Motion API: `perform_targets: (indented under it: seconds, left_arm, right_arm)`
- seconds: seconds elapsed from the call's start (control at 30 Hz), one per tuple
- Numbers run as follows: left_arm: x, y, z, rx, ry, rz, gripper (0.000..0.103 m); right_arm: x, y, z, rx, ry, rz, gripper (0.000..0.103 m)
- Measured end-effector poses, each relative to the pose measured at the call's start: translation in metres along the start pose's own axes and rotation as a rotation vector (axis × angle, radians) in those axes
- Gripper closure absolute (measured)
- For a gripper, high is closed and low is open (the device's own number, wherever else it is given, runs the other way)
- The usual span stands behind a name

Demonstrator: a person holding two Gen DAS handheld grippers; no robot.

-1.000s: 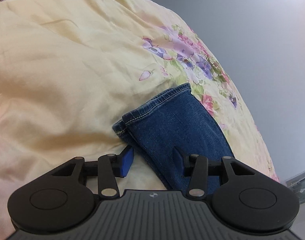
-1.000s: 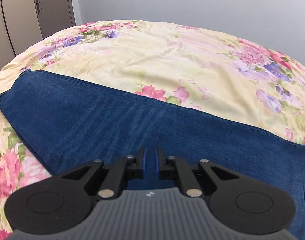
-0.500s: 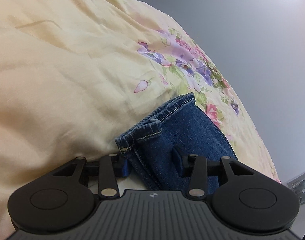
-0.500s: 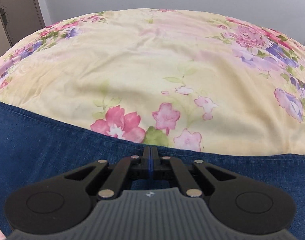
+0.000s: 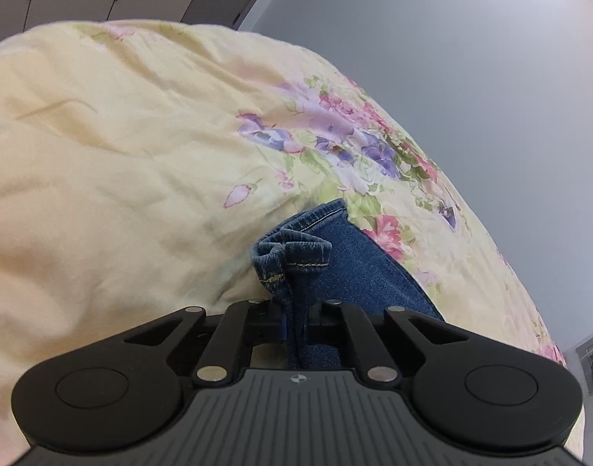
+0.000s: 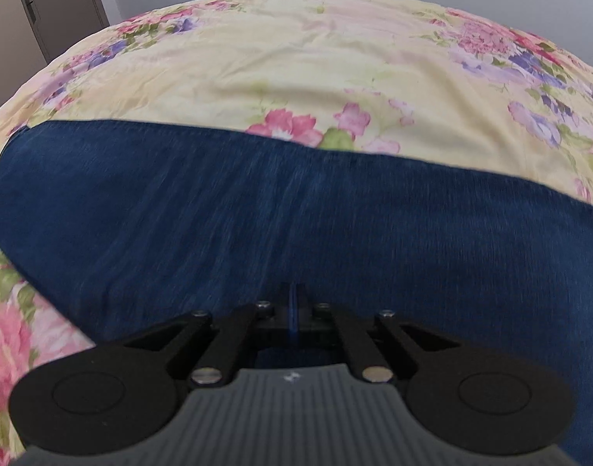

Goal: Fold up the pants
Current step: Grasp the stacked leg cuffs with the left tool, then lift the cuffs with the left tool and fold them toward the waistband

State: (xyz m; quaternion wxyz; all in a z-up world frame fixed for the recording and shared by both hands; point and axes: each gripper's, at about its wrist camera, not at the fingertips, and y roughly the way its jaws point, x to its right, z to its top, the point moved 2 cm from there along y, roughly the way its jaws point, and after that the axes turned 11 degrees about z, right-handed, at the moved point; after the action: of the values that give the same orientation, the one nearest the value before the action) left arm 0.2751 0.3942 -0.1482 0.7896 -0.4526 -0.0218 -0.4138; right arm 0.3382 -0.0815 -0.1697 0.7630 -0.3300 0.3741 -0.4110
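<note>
Blue denim pants (image 6: 296,225) lie stretched across a floral bedspread. In the left wrist view the leg hems (image 5: 296,256) are bunched up between my fingers. My left gripper (image 5: 294,320) is shut on the pants near the hems. In the right wrist view the leg runs from left to right under my right gripper (image 6: 293,303), which is shut with a thin fold of denim pinched between its pads. The waist end is out of view.
The yellow floral bedspread (image 5: 121,178) covers the bed and also fills the far half of the right wrist view (image 6: 315,62). A grey wall (image 5: 471,58) stands behind it. Closet doors (image 6: 44,15) are at the far left.
My left gripper has closed from open onto the leg hems, which bunched up. My right gripper has closed fully on the denim and moved along the leg.
</note>
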Motion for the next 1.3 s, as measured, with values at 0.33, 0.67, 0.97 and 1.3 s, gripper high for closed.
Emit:
perform_targets:
  seconds: [0.33, 0.67, 0.97, 1.3]
  left_arm:
    - [0.126, -0.105, -0.034, 0.260, 0.561, -0.074, 0.098]
    - [0.243, -0.160, -0.201, 0.384, 1.202, -0.179, 0.097]
    - [0.231, -0.123, -0.331, 0.198, 1.601, -0.102, 0.097]
    - [0.237, -0.140, -0.276, 0.055, 1.268, -0.263, 0.097]
  right_arm:
    - [0.009, -0.007, -0.008, -0.036, 0.110, 0.064, 0.103]
    - [0.027, -0.082, -0.045, 0.034, 0.089, 0.118, 0.103]
    - [0.052, -0.102, -0.091, 0.007, 0.143, 0.142, 0.103]
    - [0.041, -0.103, -0.111, 0.063, 0.164, 0.197, 0.100]
